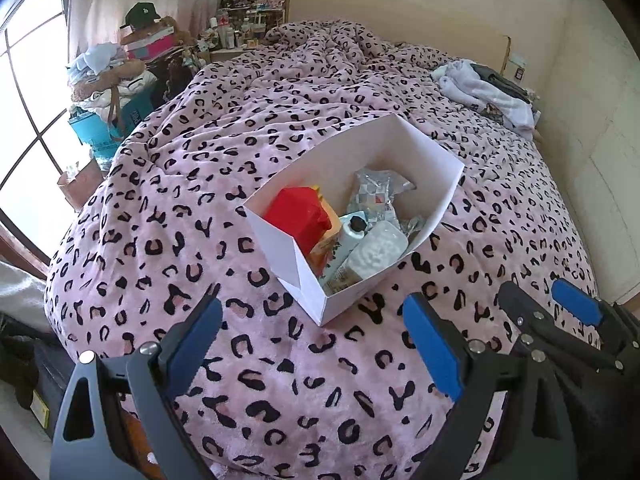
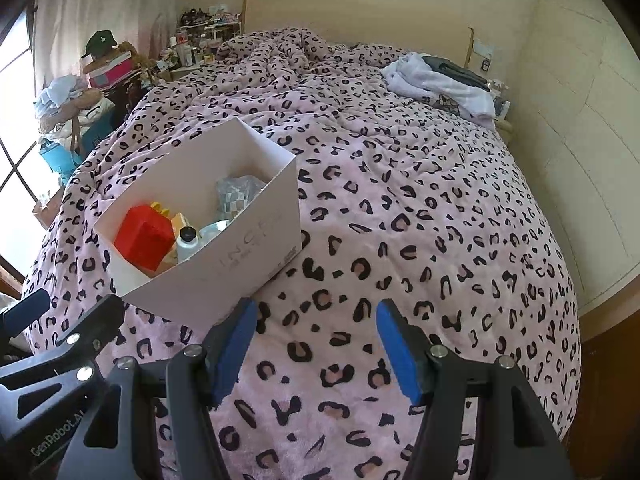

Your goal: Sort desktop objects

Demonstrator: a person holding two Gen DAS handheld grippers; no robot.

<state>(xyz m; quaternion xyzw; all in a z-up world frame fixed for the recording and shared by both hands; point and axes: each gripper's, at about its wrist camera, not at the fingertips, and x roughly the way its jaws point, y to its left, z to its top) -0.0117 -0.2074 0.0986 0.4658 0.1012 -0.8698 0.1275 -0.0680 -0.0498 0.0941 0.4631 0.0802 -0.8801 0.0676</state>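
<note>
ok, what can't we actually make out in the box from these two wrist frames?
- White box floor: both views, covered by the contents.
- White bottle lower body: right wrist view, cut off by the box's near wall.
- Clear packet contents: left wrist view, crumpled, too small to read.
- Items under the red block: both views, hidden by it.
- Printing on the box side: faint, partly legible only.

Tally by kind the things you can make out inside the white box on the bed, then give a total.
In the white box:
Red toy box: 1
White bottle with black cap: 1
White embossed container: 1
Clear plastic packet: 1
Total: 4 that can be told apart; more lies hidden beneath.
</note>
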